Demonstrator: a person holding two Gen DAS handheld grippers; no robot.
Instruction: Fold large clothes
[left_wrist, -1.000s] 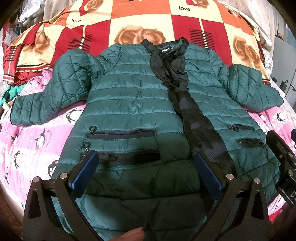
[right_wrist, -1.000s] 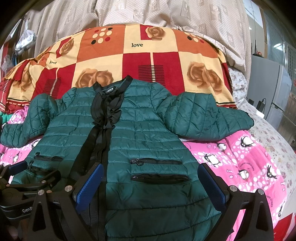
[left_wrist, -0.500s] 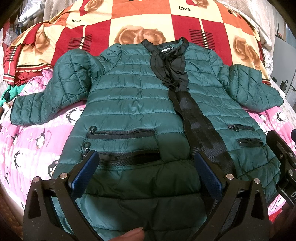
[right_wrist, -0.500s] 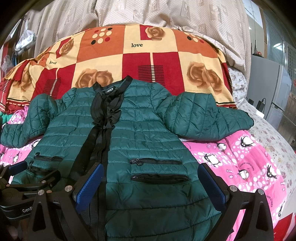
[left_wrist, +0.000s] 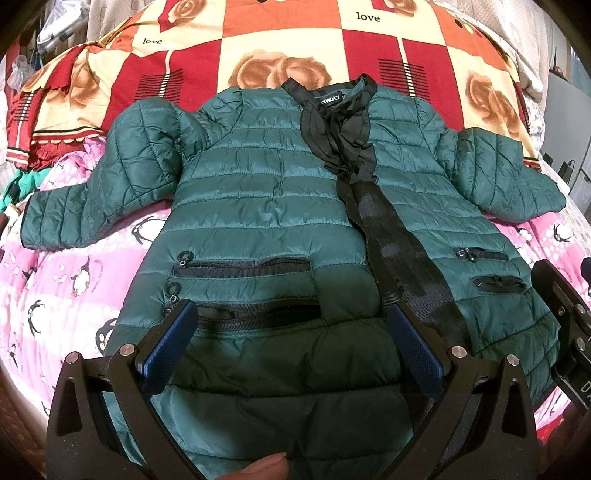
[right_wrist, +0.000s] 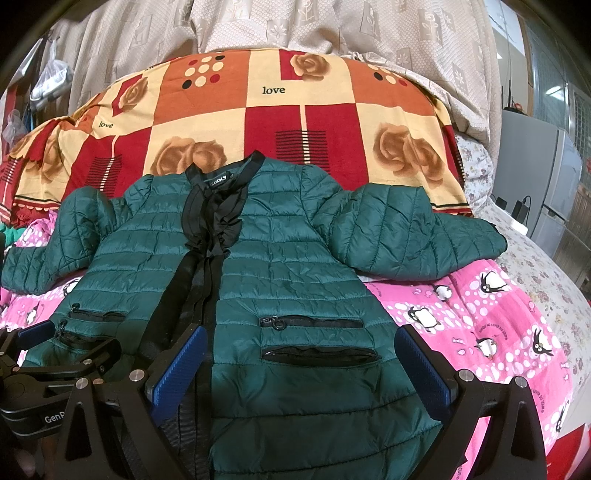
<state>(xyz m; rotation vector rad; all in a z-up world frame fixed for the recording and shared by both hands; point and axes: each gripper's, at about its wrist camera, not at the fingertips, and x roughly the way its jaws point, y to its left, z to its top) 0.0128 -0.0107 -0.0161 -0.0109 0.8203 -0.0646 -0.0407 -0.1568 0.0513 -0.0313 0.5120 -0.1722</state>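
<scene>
A dark green quilted jacket (left_wrist: 266, 192) (right_wrist: 295, 273) with a black front band and collar lies face up on the bed, both sleeves spread outward. My left gripper (left_wrist: 291, 339) hovers open over the jacket's lower left panel, near its zip pockets. My right gripper (right_wrist: 299, 365) hovers open over the lower right panel, its blue pads either side of the pockets. Neither holds any fabric. A fingertip (left_wrist: 262, 469) shows at the bottom edge of the left wrist view. The left gripper (right_wrist: 55, 354) also appears at the lower left of the right wrist view.
A pink penguin-print quilt (right_wrist: 480, 317) covers the bed under the jacket. A red, orange and cream rose blanket (right_wrist: 295, 122) is heaped behind the collar. A grey cabinet (right_wrist: 539, 184) stands at the right beyond the bed. Beige fabric (right_wrist: 332, 29) hangs at the back.
</scene>
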